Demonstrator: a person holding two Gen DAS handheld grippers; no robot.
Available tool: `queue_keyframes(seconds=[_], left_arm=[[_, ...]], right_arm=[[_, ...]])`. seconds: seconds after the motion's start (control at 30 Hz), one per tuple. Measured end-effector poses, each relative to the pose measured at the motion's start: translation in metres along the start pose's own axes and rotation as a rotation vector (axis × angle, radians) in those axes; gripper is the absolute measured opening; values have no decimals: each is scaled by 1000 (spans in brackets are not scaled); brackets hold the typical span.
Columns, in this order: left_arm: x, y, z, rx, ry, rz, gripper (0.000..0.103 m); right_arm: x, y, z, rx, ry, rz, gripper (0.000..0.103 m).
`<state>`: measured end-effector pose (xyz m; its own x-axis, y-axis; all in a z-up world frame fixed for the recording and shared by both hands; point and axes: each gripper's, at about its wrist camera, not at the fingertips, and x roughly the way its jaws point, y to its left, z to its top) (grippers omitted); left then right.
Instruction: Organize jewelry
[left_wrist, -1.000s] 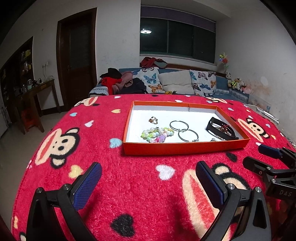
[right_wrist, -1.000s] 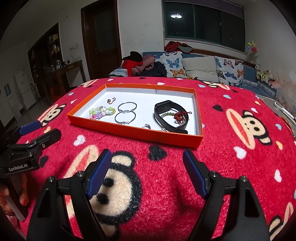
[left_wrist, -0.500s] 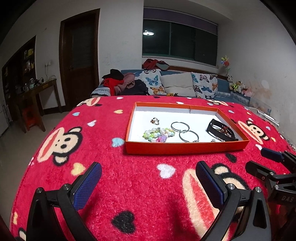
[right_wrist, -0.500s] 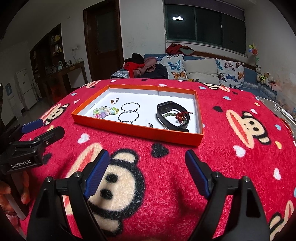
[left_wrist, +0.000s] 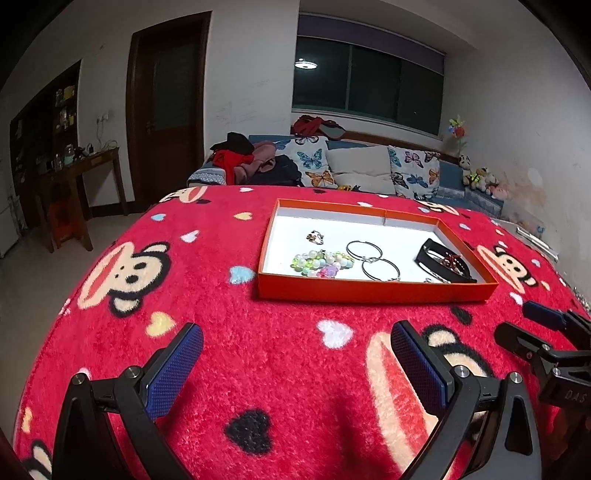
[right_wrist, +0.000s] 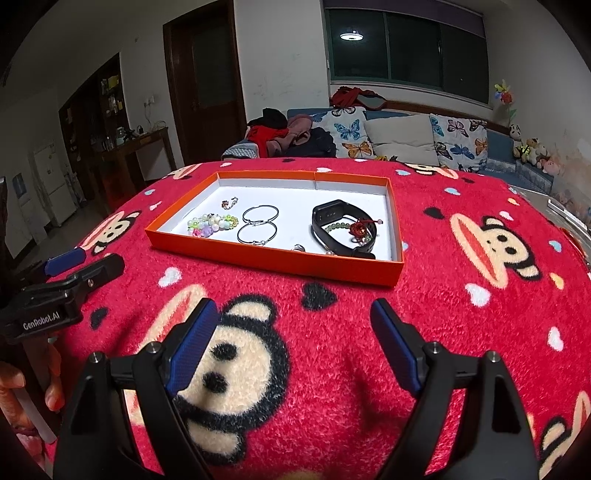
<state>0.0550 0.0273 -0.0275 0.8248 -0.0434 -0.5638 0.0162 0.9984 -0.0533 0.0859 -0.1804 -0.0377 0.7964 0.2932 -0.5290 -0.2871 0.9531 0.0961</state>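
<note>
Where the left wrist looks out, left gripper (left_wrist: 295, 369) gapes, empty, over red blanket (left_wrist: 258, 332); orange tray (left_wrist: 369, 291) w/ jewelry at 12 o'clock; right wrist: right gripper (right_wrist: 291, 336) spread wide, empty; tray (right_wrist: 273, 262) at 12, black band (right_wrist: 332, 214) inside at 1 o'clock.

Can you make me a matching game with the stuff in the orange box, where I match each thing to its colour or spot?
Things:
1. beaded bracelet
2. two hoop rings
3. watch band
4. tray

Clues:
A. black, at the right end of the box
B. orange walls, white inside
C. pastel beads, at the left end
D. thin silver circles, in the middle

Pairs: 1-C, 2-D, 3-A, 4-B
</note>
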Motion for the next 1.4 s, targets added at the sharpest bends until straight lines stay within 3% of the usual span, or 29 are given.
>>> queue_keyframes(seconds=[0.47,0.67,0.87,1.4], left_arm=[[-7,-9,2,135,-11,11,103],[2,-8,-2,127,21,-12,103],[-5,-4,-3,102,-12,-2,103],[-4,-5,-3,102,-10,17,103]], right_arm=[[2,5,0,-8,13,1,85],[3,6,-1,-14,14,-3,85],[4,5,-2,-15,14,-6,85],[0,7,-1,-21,8,-23,86]])
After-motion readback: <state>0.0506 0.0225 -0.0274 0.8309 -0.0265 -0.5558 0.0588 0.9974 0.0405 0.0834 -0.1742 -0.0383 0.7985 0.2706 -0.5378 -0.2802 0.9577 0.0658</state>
